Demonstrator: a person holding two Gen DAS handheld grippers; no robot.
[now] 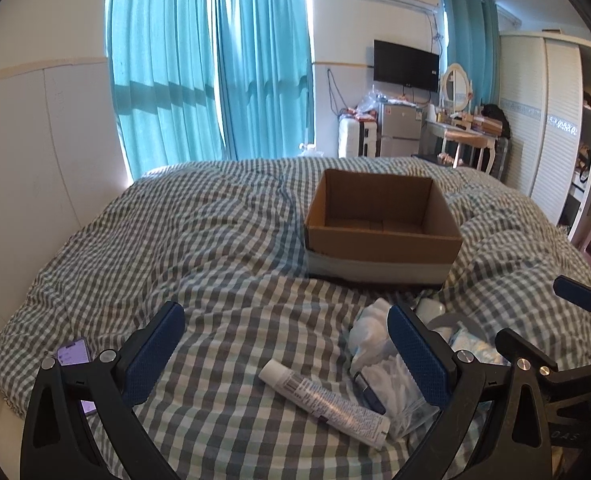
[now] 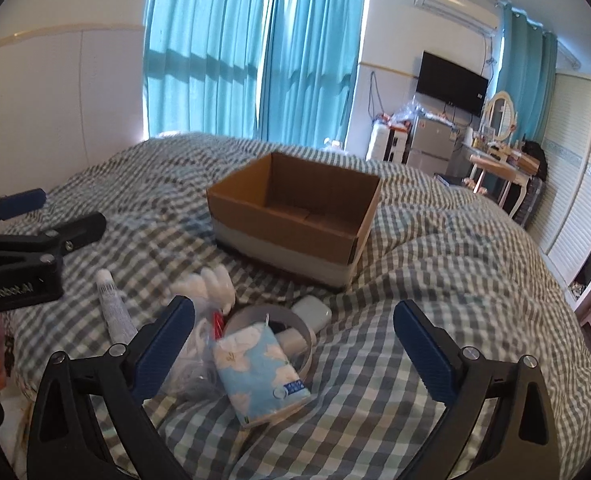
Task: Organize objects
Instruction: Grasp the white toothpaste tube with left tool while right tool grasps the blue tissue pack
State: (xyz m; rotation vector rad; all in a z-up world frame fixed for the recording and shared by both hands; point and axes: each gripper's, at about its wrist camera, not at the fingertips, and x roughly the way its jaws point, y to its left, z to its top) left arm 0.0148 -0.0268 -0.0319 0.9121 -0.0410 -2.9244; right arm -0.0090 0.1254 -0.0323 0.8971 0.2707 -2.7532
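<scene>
Left tongs (image 1: 287, 354) wide open and empty over white squeeze tube (image 1: 324, 398), right tongs (image 2: 294, 346) wide open and empty over blue floral tissue pack (image 2: 260, 370), open brown cardboard box (image 1: 383, 222) beyond on gingham-covered bed (image 1: 199, 248)

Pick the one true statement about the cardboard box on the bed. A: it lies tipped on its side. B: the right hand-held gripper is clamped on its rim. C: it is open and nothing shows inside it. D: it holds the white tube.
C: the cardboard box stands upright and open with only its bare floor showing, while the white tube lies on the checked bedspread and the right hand-held gripper is open, short of the box.
</scene>
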